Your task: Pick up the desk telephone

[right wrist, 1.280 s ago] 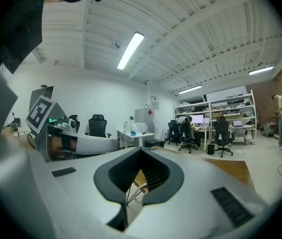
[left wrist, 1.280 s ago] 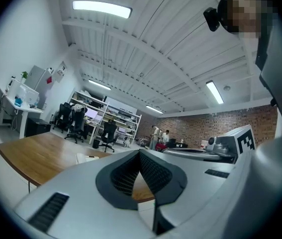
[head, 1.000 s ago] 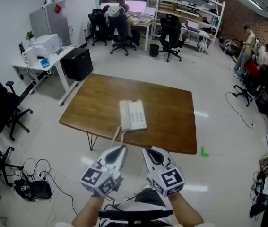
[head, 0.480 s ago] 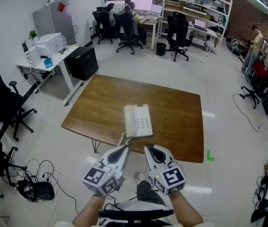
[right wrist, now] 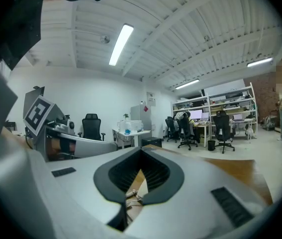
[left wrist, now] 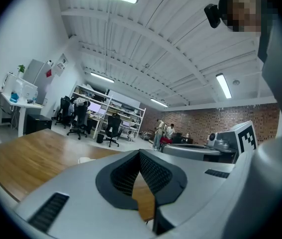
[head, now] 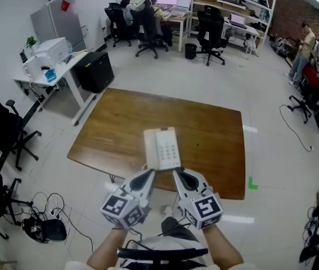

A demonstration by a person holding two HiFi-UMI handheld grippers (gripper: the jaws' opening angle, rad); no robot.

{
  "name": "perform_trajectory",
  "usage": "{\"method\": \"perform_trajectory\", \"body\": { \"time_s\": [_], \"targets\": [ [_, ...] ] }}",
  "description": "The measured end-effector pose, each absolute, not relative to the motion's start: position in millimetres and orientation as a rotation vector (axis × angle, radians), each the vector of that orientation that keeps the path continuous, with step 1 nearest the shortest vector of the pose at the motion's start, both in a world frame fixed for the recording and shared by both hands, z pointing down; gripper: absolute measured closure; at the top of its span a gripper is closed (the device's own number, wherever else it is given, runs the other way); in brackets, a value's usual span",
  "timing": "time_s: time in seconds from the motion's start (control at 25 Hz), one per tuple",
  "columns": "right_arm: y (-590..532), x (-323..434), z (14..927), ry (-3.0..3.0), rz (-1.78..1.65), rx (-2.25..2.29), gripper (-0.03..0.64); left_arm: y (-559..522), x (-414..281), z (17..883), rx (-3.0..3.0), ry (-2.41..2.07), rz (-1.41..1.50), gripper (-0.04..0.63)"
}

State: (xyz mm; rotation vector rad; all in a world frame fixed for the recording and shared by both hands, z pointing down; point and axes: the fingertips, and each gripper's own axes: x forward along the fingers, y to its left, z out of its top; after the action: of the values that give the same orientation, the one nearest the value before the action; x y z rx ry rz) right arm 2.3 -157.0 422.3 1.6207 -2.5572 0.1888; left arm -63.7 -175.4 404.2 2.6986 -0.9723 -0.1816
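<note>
Fingers pressed together and empty on our left gripper and right gripper, we face the desk telephone just ahead between them at the counter's near edge, long axis running away, equally near both.

An open-plan office: black swivel chairs at white shelved computer desks, a white printer, red brick wall.

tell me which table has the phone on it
The brown wooden table in the middle; the phone lies near its front edge. The white desk at left holds a printer.
</note>
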Motion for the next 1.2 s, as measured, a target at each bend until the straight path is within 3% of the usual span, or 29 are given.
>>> {"method": "perform_trajectory", "body": {
  "time_s": [0.76,0.84,0.88,1.08,1.2],
  "targets": [
    [-228.1,26.8,460.1,-2.588,0.32,1.47,0.611,-251.0,-38.3,456.0,2.572,-0.992,-0.107,0.591],
    [-233.2,31.3,467.0,-2.583,0.352,1.459,0.607,-255.2,-34.7,465.6,2.549,-0.983,-0.08,0.538],
    [-236.0,33.1,471.5,-2.577,0.371,1.451,0.557,-257.3,-33.4,470.3,2.537,-0.981,-0.067,0.511],
    [-248.6,39.1,494.0,-2.548,0.438,1.423,0.537,-267.4,-32.8,488.5,2.504,-1.017,-0.011,0.503],
    [-254.0,39.6,511.3,-2.535,0.499,1.381,0.438,-272.5,-31.2,503.1,2.468,-0.999,0.037,0.394]
  ]
}}
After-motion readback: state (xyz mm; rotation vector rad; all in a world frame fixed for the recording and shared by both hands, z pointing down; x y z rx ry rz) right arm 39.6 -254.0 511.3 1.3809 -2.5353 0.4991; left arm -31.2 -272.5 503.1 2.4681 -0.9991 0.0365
